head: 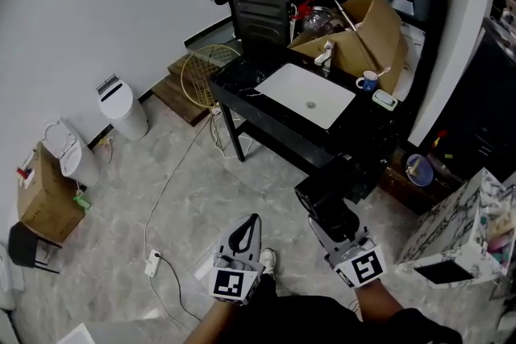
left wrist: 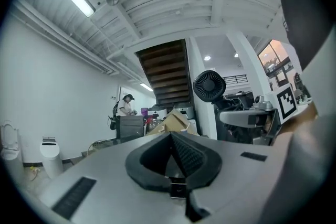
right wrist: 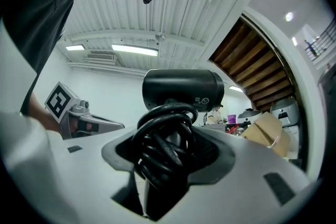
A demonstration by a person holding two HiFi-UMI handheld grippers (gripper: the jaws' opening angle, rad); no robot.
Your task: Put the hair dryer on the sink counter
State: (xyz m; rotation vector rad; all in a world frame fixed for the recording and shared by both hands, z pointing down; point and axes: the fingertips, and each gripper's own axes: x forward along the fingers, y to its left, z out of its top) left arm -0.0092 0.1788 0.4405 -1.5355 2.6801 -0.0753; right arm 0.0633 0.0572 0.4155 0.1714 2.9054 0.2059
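Carry step in hand. Black hair dryer (head: 326,197), its black cord coiled round the handle, is clamped between the wide-set jaws of the right gripper (head: 332,223), barrel past the jaw tips. It hangs over the grey marbled floor (head: 193,205), apart from the black sink counter (head: 260,115) with its white rectangular basin (head: 306,95). Left gripper (head: 248,234): jaws together, nothing between them. Next move, by my reading: step forward, lower the dryer onto bare counter top beside the basin, then let go.
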